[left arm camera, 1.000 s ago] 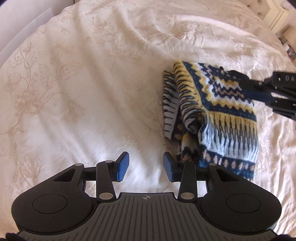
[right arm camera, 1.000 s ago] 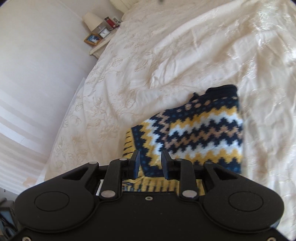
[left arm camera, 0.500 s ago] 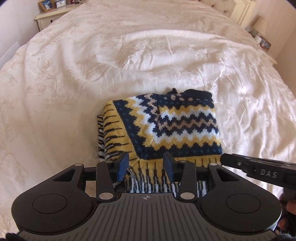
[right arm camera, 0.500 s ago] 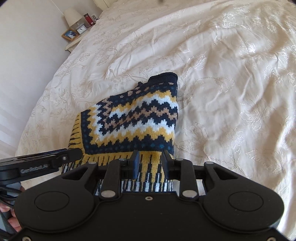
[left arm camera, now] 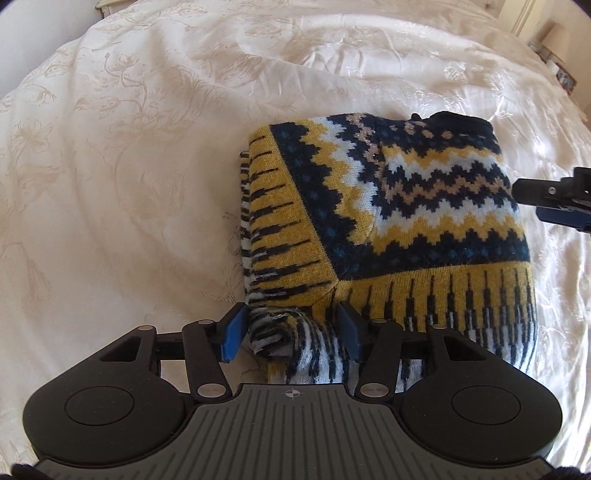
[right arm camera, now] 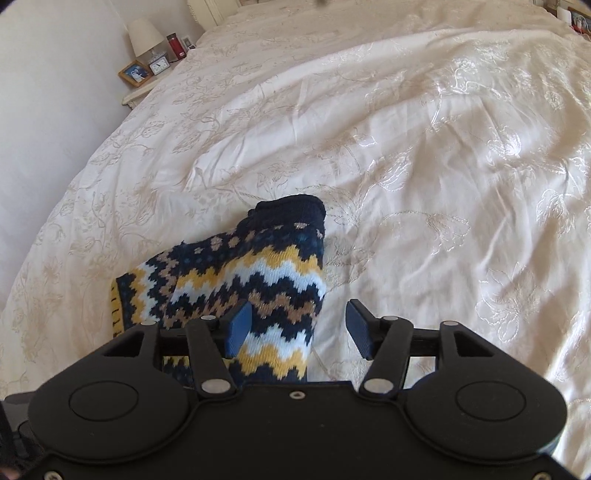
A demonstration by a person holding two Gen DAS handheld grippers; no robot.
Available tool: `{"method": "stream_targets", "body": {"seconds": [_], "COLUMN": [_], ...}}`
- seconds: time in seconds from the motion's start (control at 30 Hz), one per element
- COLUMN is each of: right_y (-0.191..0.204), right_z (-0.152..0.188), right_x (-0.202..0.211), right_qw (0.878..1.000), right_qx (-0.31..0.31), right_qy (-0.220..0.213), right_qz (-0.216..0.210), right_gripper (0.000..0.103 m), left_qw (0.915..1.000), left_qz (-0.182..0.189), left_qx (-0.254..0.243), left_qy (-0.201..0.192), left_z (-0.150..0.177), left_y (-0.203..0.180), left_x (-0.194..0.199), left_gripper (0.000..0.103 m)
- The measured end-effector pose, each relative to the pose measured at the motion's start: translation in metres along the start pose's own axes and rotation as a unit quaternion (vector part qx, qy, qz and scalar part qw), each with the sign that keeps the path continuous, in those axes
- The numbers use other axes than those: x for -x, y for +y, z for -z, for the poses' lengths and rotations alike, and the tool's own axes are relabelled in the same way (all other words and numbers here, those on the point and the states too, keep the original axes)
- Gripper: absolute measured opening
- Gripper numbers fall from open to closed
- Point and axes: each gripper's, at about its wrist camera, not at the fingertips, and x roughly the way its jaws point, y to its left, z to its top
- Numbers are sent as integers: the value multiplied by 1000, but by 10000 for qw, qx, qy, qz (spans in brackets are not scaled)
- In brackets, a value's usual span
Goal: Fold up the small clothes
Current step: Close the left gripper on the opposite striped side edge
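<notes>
One small knitted sweater (left arm camera: 399,221) lies on the bed (left arm camera: 129,166), already doubled over into a thick, roughly square bundle, its dark collar on the far edge and its striped hem on the near edge, so its layers run from the claws outward. Taking that sweater as the landmark: the left claw (left arm camera: 290,334) sits right at its near left corner, jaws spread wide, with a loose roll of striped knit lying between the two blue pads but not pinched. The right claw (right arm camera: 299,328) is at the sweater's right edge, also spread wide; its left pad overlaps the zigzag knit while its right pad hangs over bare bedspread, so that edge runs straight between the pads. From the left wrist view, the right claw's tips show just beside the sweater's right side, about midway along it. Neither claw grips anything. The left claw looks nearer to a usable hold, since the loose hem is already inside its opening. Judging from this, the next move turns on that hem corner: closing there would let the near edge be lifted toward the collar. Beyond the sweater, far up the bed, a nightstand (right arm camera: 147,79) carries a lamp (right arm camera: 146,35) and small items.
</notes>
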Motion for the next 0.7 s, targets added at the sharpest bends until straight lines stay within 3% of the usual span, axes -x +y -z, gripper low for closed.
{"method": "stream_targets", "body": {"seconds": [0.23, 0.37, 0.5, 0.7], "right_y": [4, 4, 1, -10], "right_z": [-19, -22, -23, -16], "right_x": [-65, -83, -79, -44], "right_qw": [9975, 9965, 9969, 9997], "right_qx": [235, 269, 305, 28], "right_qy": [591, 718, 678, 246], "right_qz": [298, 335, 271, 61], "right_gripper": [63, 68, 70, 76], "left_qw": [9998, 9992, 9986, 9986], "left_qz": [115, 253, 305, 423], "left_qx": [132, 300, 393, 192], "left_qy": [-87, -123, -182, -233], "left_z": [-2, -3, -2, 16], "left_y": [4, 10, 14, 18], "left_x": [3, 7, 19, 39], "left_gripper": [53, 53, 53, 53]}}
